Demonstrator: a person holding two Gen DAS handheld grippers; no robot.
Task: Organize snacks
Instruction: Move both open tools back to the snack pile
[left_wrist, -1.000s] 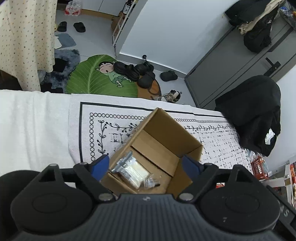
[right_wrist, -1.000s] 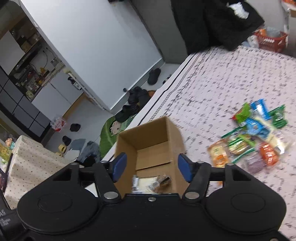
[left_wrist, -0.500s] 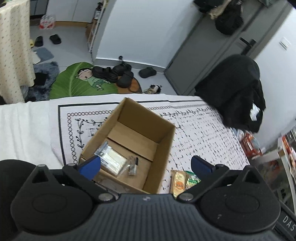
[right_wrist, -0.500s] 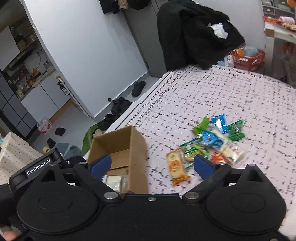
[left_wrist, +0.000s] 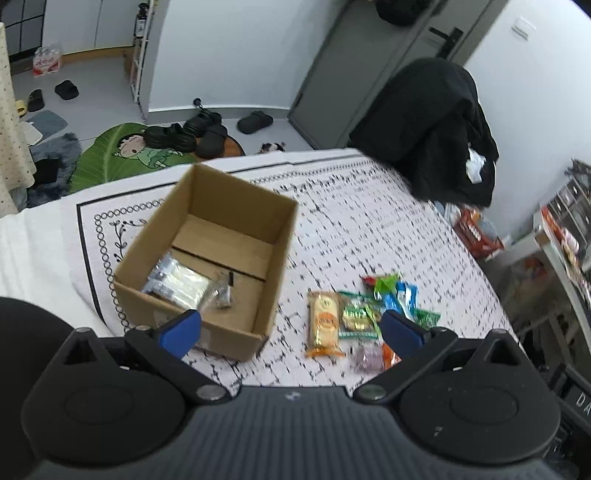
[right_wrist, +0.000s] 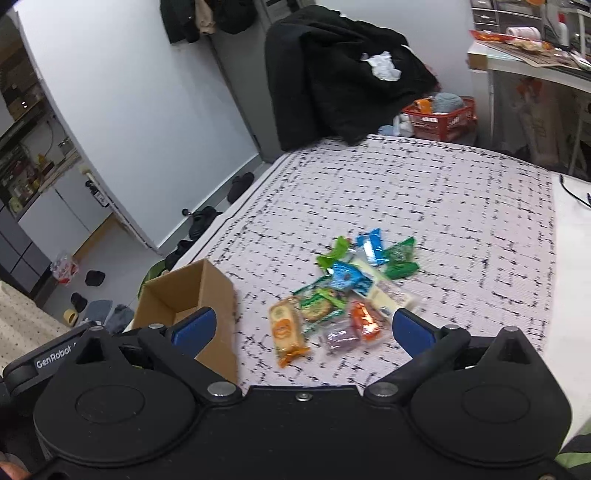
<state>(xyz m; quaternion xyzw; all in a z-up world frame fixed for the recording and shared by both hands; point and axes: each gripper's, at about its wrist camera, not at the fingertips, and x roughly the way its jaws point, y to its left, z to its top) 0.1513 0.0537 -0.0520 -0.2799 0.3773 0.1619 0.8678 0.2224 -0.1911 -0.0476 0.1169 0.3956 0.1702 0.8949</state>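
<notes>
With both tools wide and empty, the right tool (right_wrist: 301, 330) opening over the heap of coloured snack packets (right_wrist: 345, 291) at centre frame beside the brown cardboard box (left_wrist: 210, 258), overlapping slippery wrappers could make it grab two.

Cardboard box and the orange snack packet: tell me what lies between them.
Nothing but bare patterned cloth. The left wrist view shows a clear strip between the cardboard box and the orange snack packet; the right wrist view agrees.
</notes>
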